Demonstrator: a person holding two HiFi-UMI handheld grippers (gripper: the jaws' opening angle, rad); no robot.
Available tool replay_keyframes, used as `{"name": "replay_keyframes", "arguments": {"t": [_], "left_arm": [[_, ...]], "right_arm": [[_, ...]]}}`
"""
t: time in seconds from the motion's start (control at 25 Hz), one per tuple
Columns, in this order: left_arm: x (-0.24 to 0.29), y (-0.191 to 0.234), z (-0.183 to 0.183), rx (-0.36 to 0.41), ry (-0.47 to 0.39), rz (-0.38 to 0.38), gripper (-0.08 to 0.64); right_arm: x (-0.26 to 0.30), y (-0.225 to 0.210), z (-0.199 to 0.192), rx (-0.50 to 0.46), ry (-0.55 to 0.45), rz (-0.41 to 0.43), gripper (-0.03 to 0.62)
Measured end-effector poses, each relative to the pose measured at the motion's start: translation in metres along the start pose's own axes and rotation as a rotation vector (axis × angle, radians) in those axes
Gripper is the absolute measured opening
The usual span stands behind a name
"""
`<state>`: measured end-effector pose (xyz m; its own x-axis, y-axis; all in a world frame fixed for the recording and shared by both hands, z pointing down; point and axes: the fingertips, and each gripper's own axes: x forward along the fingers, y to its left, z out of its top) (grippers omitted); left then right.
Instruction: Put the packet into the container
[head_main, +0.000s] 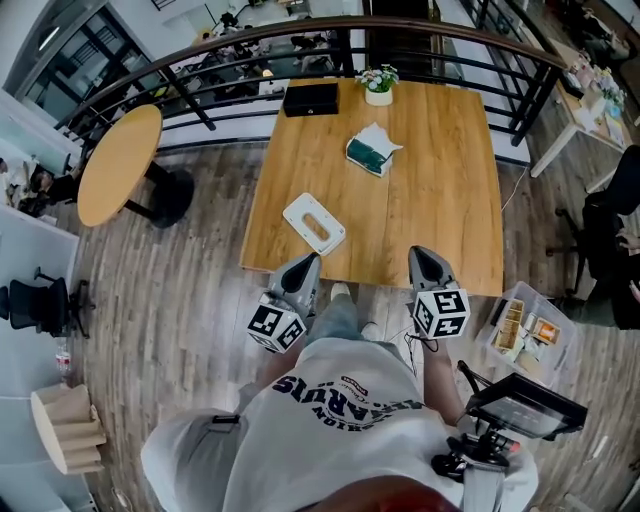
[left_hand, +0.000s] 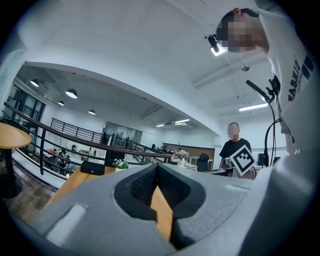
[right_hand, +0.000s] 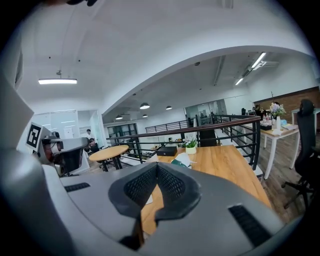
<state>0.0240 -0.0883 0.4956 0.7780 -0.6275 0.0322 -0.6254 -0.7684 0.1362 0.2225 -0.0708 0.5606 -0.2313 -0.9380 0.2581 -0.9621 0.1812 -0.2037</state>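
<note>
1. At the near edge of the counter (head_main: 440, 200), the left hand-held gripper (head_main: 303, 266) and the right hand-held gripper (head_main: 426, 256) are held side by side, well apart, both pointed across the wood.
2. In each gripper view the jaws are seen brought together at the tips. Nothing is clamped between them, so both are empty.
3. Nearest the left hand-held gripper, a flat white container (head_main: 314, 222) with an oblong opening in its top is laid on the counter, untouched.
4. Further out, near the middle of the counter, the green packet (head_main: 366, 154) is found with a white sheet sticking up from it. It is kept apart from the container and from both hand-held grippers.
5. At the far edge, a black box (head_main: 311, 98) and a small flower pot (head_main: 379, 90) are set.
6. The task is judged not yet begun: the packet is yet to be reached, gripped, carried and placed into the container.
</note>
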Motion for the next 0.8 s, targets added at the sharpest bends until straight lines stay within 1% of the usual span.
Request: {"name": "replay_keyframes", "arguments": {"t": [0.2, 0.32, 0.6, 0.8], "left_arm": [[0.020, 0.004, 0.005, 0.002, -0.027, -0.029, 0.002], [0.029, 0.012, 0.009, -0.001, -0.038, -0.028, 0.002], [0.051, 0.036, -0.004, -0.029, -0.015, -0.037, 0.002], [0.074, 0.066, 0.001, -0.051, -0.008, -0.037, 0.002]], "right_arm": [[-0.001, -0.015, -0.005, 0.025, 0.004, -0.047, 0.009], [0.004, -0.017, -0.004, 0.027, 0.006, -0.053, 0.009], [0.030, -0.030, 0.001, 0.022, 0.022, -0.074, 0.009], [0.059, -0.033, 0.014, 0.022, 0.048, -0.080, 0.009]]}}
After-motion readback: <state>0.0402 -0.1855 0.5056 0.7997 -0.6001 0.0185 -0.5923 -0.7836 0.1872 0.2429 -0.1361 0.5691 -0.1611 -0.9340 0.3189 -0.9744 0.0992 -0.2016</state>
